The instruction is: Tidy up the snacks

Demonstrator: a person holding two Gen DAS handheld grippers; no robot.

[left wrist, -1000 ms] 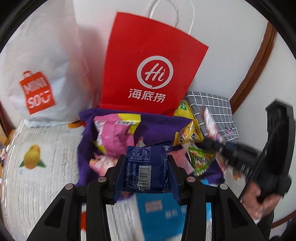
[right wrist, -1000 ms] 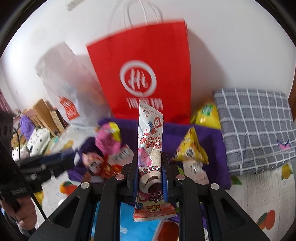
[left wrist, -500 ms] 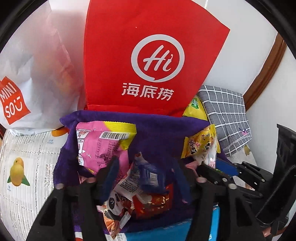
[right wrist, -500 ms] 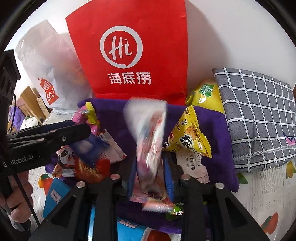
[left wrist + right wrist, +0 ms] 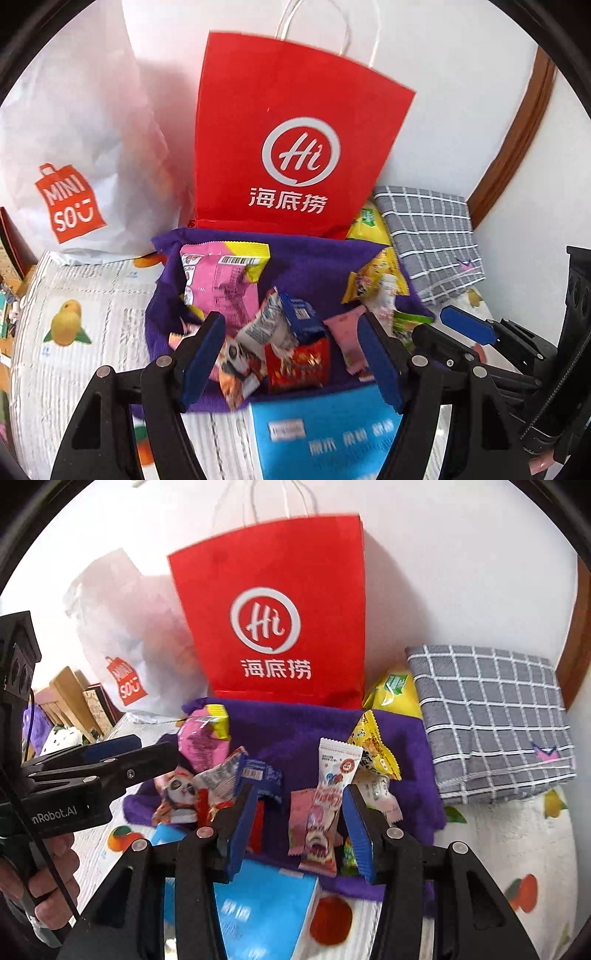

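Both tongs stand wide and hold nothing: the left tongs [image 5: 291, 362] hang over the near edge of the purple cloth [image 5: 306, 254], the right tongs [image 5: 299, 830] just to their right. The snacks lie heaped on that cloth, apparently gathered there as one sorting spot: a dark blue packet [image 5: 303, 317] leaning on a red wrapper [image 5: 297, 363], a tall pink-and-white packet [image 5: 330, 786] propped between the right tongs' pads, and a pink bag [image 5: 221, 284] at the far left. The red paper bag [image 5: 291, 140] stands behind, perhaps the destination. A blurred blue box [image 5: 325, 435] is cut off near the frame's bottom; its print is unreadable.
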